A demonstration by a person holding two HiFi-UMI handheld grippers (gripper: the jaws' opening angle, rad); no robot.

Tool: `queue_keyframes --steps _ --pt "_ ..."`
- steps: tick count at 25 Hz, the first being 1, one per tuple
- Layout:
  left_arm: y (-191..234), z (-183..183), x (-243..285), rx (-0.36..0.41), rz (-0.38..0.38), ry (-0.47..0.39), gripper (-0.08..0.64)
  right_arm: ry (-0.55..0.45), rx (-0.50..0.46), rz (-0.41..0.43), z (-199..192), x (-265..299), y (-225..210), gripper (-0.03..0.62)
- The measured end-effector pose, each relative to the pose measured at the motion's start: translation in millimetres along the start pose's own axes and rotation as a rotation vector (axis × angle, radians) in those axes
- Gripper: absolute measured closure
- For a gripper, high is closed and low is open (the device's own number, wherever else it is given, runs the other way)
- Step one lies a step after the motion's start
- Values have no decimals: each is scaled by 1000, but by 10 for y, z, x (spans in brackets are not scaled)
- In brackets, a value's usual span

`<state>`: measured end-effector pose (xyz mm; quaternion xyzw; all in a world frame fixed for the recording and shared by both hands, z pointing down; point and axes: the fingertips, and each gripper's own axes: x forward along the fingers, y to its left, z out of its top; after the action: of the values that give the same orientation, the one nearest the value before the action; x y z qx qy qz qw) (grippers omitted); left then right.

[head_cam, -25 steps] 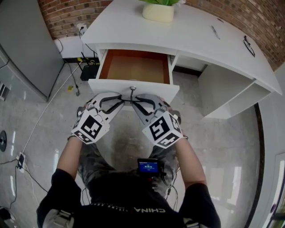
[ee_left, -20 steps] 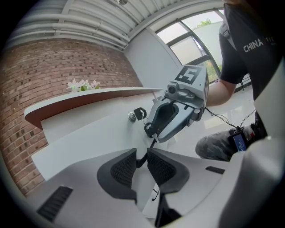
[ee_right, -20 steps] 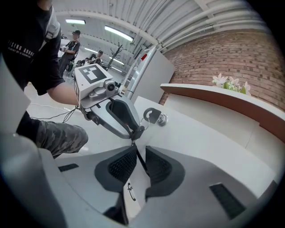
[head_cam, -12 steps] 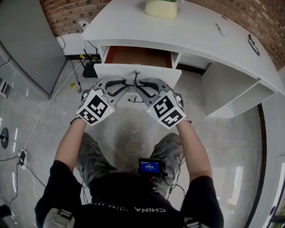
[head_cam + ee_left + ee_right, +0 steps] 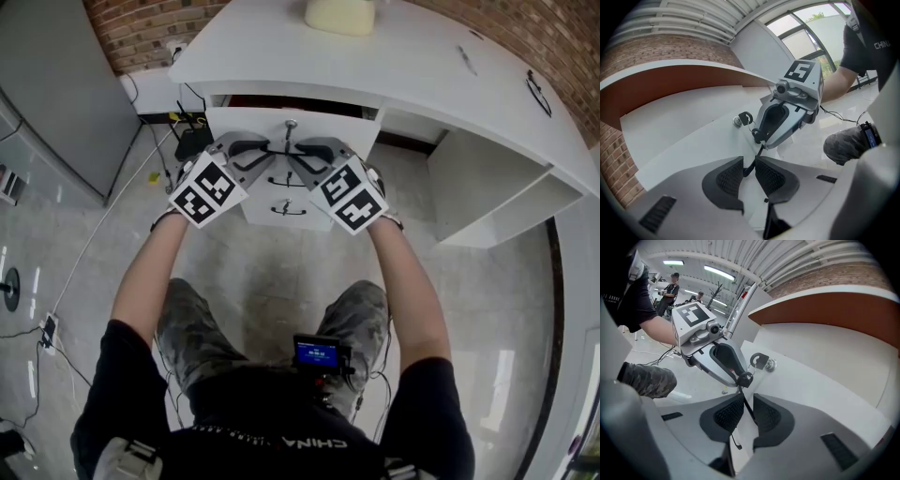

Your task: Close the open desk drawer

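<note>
Cream pot (image 5: pixel 339 15), brick wall (image 5: pixel 131 33), floor cables (image 5: pixel 37 339)

White letters spelling "CHINA" run across the chest of the person's black shirt (image 5: pixel 272 427), seen upside down from the head view. At the shirt's waist, a small device's blue screen (image 5: pixel 315 353) shows digits too small to read.

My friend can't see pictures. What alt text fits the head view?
The left gripper and right gripper have their jaws shut on the thin black handle of a white top desk drawer, which is nearly closed.
</note>
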<state>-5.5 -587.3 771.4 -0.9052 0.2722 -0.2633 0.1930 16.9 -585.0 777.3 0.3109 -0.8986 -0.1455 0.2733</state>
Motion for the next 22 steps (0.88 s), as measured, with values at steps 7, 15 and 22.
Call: queue_keyframes --steps 7,15,22 --pt "144 -66 134 17 15 27 479 12 18 4 -37 146 -143 522" --pt "279 -97 262 -3 43 47 477 21 40 5 -71 250 -295 522" --pt "289 -92 285 -5 62 84 477 36 64 9 -86 247 -317 522"
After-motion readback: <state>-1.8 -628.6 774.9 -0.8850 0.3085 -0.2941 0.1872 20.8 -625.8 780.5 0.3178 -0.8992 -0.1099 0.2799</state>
